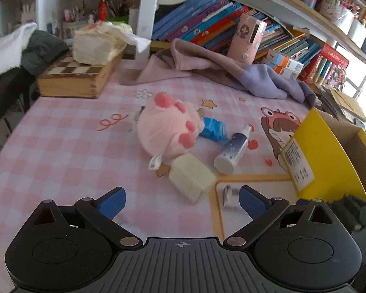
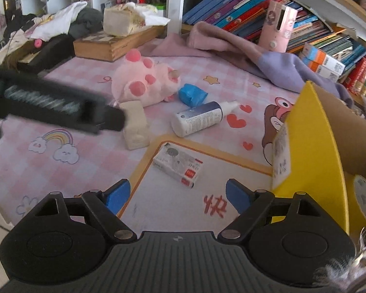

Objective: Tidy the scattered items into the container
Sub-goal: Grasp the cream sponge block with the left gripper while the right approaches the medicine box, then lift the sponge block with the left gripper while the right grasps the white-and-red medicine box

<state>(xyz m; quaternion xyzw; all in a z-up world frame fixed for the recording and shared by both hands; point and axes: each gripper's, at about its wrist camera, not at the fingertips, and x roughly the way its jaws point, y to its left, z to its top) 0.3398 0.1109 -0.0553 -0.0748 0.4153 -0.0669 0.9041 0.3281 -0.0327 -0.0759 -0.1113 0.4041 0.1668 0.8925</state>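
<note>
Several items lie on the pink checked cloth: a pink plush toy point(image 1: 166, 129) point(image 2: 144, 83), a blue packet point(image 1: 213, 128) point(image 2: 191, 95), a white and dark blue spray bottle point(image 1: 231, 151) point(image 2: 197, 119), a cream block point(image 1: 191, 179) point(image 2: 135, 127) and a small white box point(image 1: 229, 196) point(image 2: 178, 166). The yellow-faced cardboard box point(image 1: 329, 151) point(image 2: 317, 134) stands open at the right. My left gripper point(image 1: 182, 202) is open, just short of the cream block. My right gripper point(image 2: 178, 195) is open and empty, with the small white box just ahead of it.
A wooden chessboard box point(image 1: 73, 78) topped with tissues sits at the back left. Purple clothing point(image 1: 231, 70) lies at the back, beside a pink case point(image 1: 246, 39) and rows of books point(image 1: 207, 19). The left tool's blurred dark body point(image 2: 56, 105) crosses the right wrist view.
</note>
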